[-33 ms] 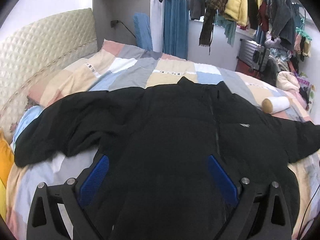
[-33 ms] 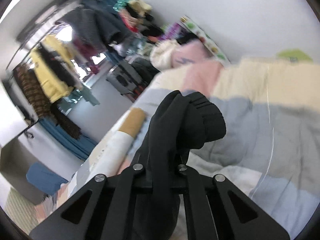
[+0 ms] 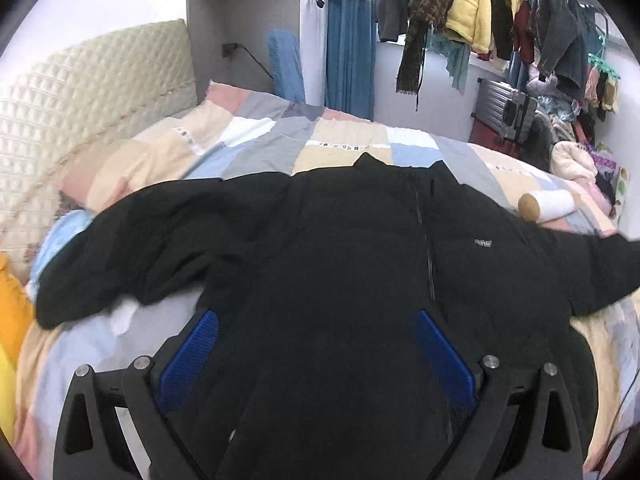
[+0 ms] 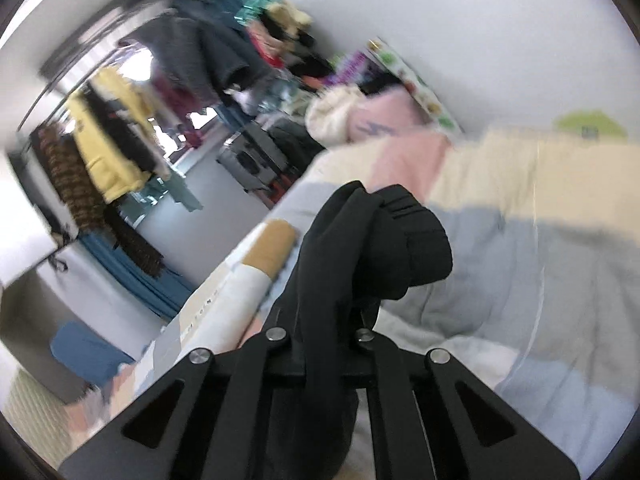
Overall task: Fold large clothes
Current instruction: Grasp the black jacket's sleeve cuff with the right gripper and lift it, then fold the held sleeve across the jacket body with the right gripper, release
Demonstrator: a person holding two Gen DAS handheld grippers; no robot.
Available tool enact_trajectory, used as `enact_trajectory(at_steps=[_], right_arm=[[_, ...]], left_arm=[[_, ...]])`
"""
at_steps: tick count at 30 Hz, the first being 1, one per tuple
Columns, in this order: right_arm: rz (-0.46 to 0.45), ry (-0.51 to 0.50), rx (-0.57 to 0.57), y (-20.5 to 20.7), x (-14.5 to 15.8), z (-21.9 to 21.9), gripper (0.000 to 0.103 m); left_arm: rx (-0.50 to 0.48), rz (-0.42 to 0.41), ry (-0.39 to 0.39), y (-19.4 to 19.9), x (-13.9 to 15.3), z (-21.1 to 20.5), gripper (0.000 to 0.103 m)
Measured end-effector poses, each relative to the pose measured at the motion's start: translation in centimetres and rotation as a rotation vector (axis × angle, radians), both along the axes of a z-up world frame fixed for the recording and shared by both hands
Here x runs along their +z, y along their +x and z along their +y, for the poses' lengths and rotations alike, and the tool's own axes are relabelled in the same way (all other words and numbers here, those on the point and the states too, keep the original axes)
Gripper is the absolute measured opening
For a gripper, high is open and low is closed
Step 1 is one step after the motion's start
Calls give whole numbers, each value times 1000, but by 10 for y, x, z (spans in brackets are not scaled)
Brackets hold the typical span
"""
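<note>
A large black zip jacket (image 3: 340, 248) lies spread front-up on the patchwork bed quilt (image 3: 256, 140), collar away from me, left sleeve stretched toward the pillows. My left gripper (image 3: 316, 344) is open, its blue pads (image 3: 188, 356) wide apart over the jacket's lower body. My right gripper (image 4: 326, 312) is shut on the jacket's right sleeve; the ribbed cuff (image 4: 404, 248) bunches beyond the fingers, lifted over the quilt (image 4: 540, 248). The fingertips are hidden by the cloth.
A white roll with a tan end (image 3: 548, 204) lies on the bed by the jacket's right shoulder, also in the right wrist view (image 4: 240, 292). A quilted headboard (image 3: 80, 96) is at the left. Hanging clothes (image 3: 472, 4) and a suitcase (image 3: 508, 108) stand beyond the bed.
</note>
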State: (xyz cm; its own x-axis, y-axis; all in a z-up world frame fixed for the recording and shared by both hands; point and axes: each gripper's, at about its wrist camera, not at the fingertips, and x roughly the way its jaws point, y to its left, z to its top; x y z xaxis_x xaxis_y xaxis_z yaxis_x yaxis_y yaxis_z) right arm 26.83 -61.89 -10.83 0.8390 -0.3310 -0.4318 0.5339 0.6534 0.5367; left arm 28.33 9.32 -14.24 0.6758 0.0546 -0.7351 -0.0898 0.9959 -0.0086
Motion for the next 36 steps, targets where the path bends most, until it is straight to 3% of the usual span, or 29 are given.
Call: enact_trajectory(at_steps=[11, 14, 19, 28, 36], right_arm=[[18, -331, 112, -16, 137, 80, 5], [25, -442, 138, -12, 163, 117, 5], [0, -538, 191, -6, 199, 187, 5], [-71, -707, 329, 3, 217, 324, 6], [-119, -756, 501, 13, 190, 440, 7]], left_arm=[[-25, -30, 14, -91, 54, -32, 100], [-39, -50, 6, -105, 71, -38, 100], [-56, -76, 3, -114, 81, -37, 100], [-77, -67, 21, -87, 44, -17, 100], [-80, -29, -23, -65, 11, 17, 100]])
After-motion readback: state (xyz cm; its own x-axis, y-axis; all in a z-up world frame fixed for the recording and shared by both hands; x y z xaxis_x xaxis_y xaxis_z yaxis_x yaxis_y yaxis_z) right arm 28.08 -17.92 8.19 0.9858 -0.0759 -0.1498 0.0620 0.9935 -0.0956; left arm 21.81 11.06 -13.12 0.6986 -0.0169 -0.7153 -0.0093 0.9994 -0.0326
